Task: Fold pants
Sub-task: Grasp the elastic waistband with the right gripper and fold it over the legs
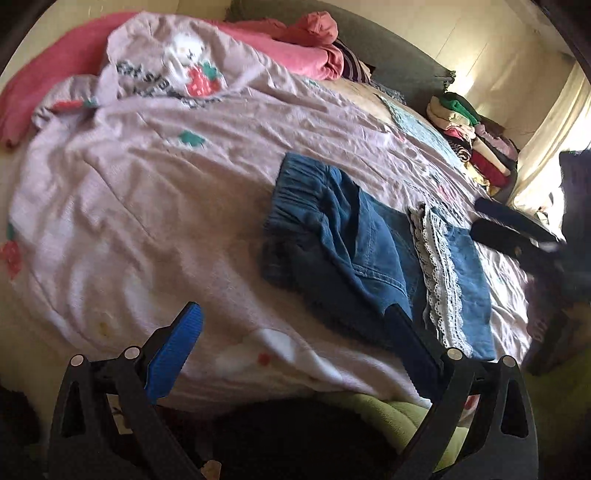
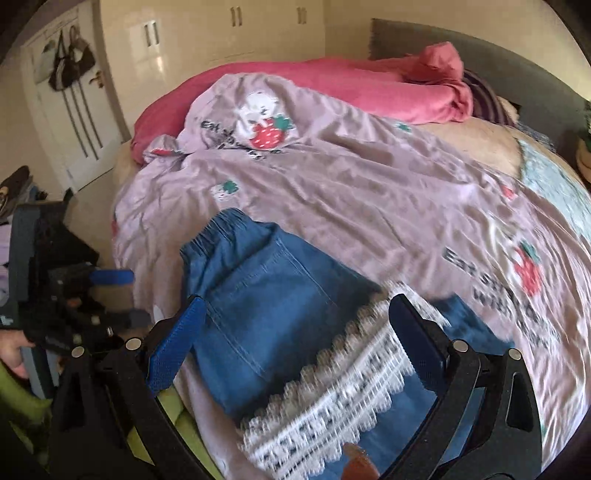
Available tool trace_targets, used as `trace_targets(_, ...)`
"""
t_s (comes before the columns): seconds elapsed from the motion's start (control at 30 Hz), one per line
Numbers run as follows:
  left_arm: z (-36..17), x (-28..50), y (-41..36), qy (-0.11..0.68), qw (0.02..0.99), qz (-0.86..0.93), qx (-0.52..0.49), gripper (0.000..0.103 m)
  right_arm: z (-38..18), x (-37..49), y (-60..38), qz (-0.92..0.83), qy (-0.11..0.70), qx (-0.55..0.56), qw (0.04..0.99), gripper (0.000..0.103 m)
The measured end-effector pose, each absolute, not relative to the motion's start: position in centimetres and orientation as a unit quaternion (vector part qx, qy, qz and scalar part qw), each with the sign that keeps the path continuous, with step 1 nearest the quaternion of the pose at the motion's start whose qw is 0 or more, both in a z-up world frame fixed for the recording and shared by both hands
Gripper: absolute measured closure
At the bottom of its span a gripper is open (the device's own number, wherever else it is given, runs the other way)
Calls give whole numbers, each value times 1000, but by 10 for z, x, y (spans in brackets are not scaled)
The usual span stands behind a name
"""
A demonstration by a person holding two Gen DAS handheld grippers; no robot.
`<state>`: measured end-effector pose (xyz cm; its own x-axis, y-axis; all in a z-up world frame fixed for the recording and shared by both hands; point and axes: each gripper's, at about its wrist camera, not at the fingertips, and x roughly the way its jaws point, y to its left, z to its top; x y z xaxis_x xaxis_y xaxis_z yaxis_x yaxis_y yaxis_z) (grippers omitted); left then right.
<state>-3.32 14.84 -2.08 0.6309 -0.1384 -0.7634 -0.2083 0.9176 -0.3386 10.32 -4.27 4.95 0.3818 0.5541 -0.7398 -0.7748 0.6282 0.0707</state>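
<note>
Blue denim pants [image 1: 354, 236] with a white lace hem [image 1: 439, 273] lie folded on the lilac strawberry-print quilt [image 1: 147, 192]. My left gripper [image 1: 295, 325] is open and empty, low at the bed's near edge, left of the pants. The right gripper [image 1: 509, 229] shows at the right beyond the pants. In the right wrist view the pants [image 2: 266, 302] and lace hem [image 2: 332, 398] lie just ahead of my right gripper [image 2: 295, 325], which is open and empty above them. The left gripper [image 2: 107, 291] shows at the left edge.
A pink blanket [image 1: 280, 44] lies at the head of the bed. A stack of folded clothes [image 1: 472, 140] sits at the far right. A white door with hanging bags [image 2: 70, 66] and wardrobes [image 2: 229, 26] stand behind. Something green [image 1: 388, 410] lies below the bed's edge.
</note>
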Motion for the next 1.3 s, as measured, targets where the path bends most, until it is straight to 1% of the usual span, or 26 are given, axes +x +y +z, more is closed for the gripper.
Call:
trace_targets(0.2,-28,-21,136,429,868,-35,-248,7,47,120,-7,438,389,-167,793,9)
trace_targets(0.27,-32,-15,132,432,863,-47,-256,16,43,128,7,453,398,-174,778,9)
trace_targets(0.3,-36,-10,130,439,859,-46,-259,25,41,131,15,458,403,-179,772,9)
trace_targets(0.4,-48,-1,130,451,852,-41,-264,27,31,138,37,476,420,-198,747,9)
trace_targets(0.43,-53,2,131,456,848,-38,-268,32,28,139,43,483,425,-204,738,9)
trace_targets(0.5,-65,9,136,463,838,-39,-286,36,19,143,57,492,435,-216,723,9)
trace_targets(0.7,-75,14,139,461,835,-45,-297,38,-8,158,84,501,466,-230,692,9)
trace_targets(0.9,-77,15,140,461,837,-47,-291,38,-35,174,97,520,507,-200,658,10)
trace_targets(0.93,-77,15,141,461,837,-47,-291,38,-40,174,97,532,513,-188,647,23)
trace_targets(0.97,-77,15,141,461,837,-48,-292,38,-40,173,96,543,515,-178,639,47)
trace_targets(1.07,-77,10,144,451,835,-57,-309,34,-30,164,87,554,491,-173,649,60)
trace_targets(1.13,-74,7,148,443,835,-64,-320,29,-19,165,74,562,481,-151,655,66)
trace_targets(1.17,-72,6,149,441,836,-65,-320,29,-10,165,63,569,475,-132,658,70)
trace_targets(1.3,-58,3,145,424,838,-87,-332,29,16,171,27,589,453,-76,665,71)
